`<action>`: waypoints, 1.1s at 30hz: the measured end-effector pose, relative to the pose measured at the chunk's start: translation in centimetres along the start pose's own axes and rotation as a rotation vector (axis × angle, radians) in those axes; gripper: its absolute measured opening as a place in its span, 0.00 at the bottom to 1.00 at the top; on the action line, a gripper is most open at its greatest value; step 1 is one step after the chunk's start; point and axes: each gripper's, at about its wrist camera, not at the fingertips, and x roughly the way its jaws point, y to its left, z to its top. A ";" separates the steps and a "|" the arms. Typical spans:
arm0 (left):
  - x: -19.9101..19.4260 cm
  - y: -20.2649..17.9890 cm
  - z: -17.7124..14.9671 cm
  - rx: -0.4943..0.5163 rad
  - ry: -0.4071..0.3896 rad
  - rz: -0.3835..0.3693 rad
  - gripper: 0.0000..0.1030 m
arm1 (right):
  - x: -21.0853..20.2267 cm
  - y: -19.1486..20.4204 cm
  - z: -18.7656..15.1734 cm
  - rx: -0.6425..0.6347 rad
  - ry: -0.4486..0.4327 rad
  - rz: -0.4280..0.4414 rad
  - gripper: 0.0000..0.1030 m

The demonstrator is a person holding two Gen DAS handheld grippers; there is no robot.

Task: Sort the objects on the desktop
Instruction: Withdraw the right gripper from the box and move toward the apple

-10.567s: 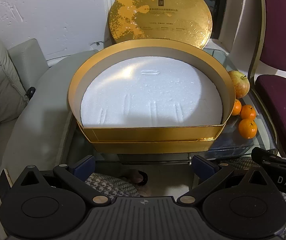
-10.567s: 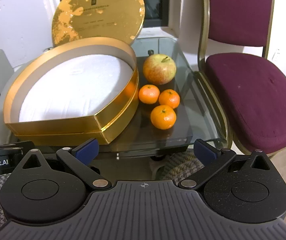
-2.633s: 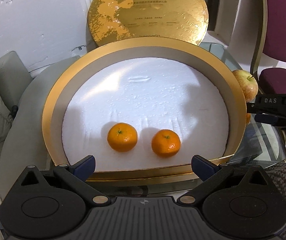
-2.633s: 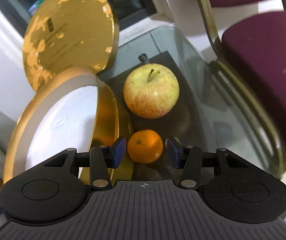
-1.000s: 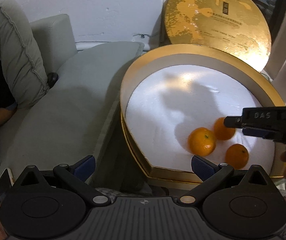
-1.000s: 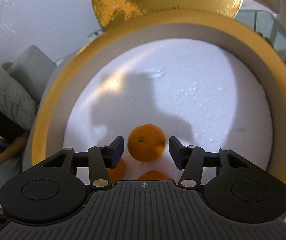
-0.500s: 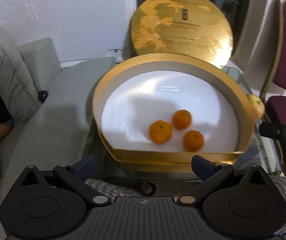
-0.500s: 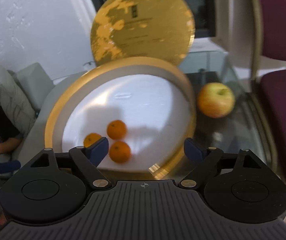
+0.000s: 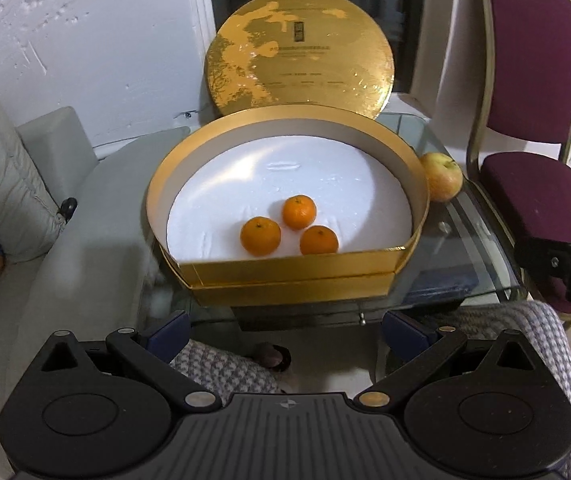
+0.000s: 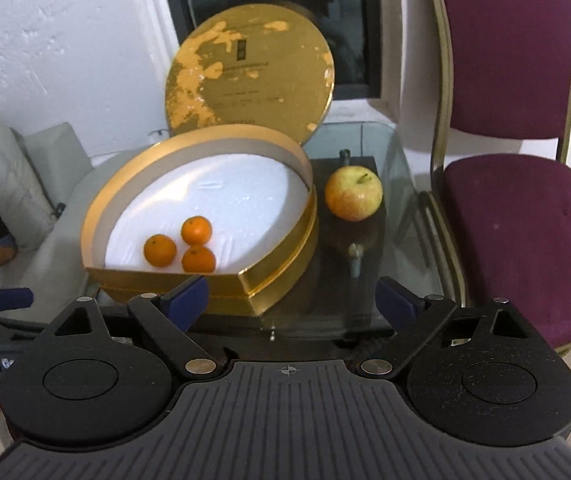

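Note:
A gold round box (image 9: 285, 276) (image 10: 273, 276) with a white foam floor stands on the glass table. Three oranges lie inside it: one at the left (image 9: 260, 236) (image 10: 160, 250), one at the back (image 9: 299, 212) (image 10: 196, 230), one at the front right (image 9: 319, 240) (image 10: 198, 259). An apple (image 9: 441, 176) (image 10: 353, 193) sits on the table right of the box. My left gripper (image 9: 283, 330) is open and empty, held back from the table's front edge. My right gripper (image 10: 291, 300) is open and empty, in front of the box's right corner.
The box's gold lid (image 9: 299, 68) (image 10: 249, 76) leans upright against the wall behind the box. A maroon chair (image 9: 537, 120) (image 10: 517, 160) stands at the right. A grey sofa (image 9: 65, 240) lies at the left. The glass table edge (image 9: 485, 292) runs in front.
Both grippers have drawn back from the box. The right gripper, shut on an orange a second ago, has let it go and is open; three oranges now lie in the box.

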 end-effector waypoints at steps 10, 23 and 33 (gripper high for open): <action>-2.6 0.2 -1.7 -0.011 -0.032 0.001 0.99 | -2.7 1.0 -1.3 -0.018 -0.028 0.003 0.92; -2.8 0.6 -2.1 -0.025 -0.028 -0.001 0.99 | -3.5 2.1 -1.8 -0.046 -0.029 0.000 0.93; -1.8 0.3 -2.0 -0.017 0.000 -0.002 0.99 | -2.7 1.7 -1.8 -0.030 -0.013 -0.007 0.93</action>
